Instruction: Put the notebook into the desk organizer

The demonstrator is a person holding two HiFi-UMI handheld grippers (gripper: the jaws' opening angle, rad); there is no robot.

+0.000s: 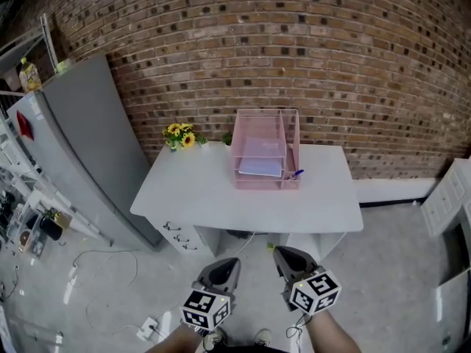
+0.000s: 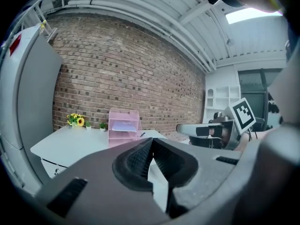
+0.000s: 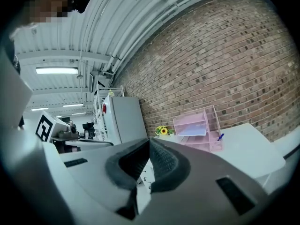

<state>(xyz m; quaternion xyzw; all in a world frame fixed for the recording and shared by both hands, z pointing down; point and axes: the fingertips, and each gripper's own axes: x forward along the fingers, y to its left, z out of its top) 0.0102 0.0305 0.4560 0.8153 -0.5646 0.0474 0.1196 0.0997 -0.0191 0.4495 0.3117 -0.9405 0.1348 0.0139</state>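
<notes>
A pink desk organizer (image 1: 266,151) stands at the back middle of a white desk (image 1: 221,197). A pale blue notebook (image 1: 260,166) lies inside its lower tray. The organizer (image 2: 123,125) also shows in the left gripper view, and the organizer (image 3: 197,128) in the right gripper view. My left gripper (image 1: 223,268) and right gripper (image 1: 285,257) hang low in front of the desk, well short of it. Both are shut with nothing between their pads. The right gripper (image 2: 187,129) shows in the left gripper view.
A grey fridge (image 1: 81,145) stands left of the desk. Small yellow flowers (image 1: 180,135) sit at the desk's back left corner. A blue pen (image 1: 297,173) rests by the organizer's right side. A brick wall (image 1: 294,50) runs behind. Cables (image 1: 110,271) lie on the floor at left.
</notes>
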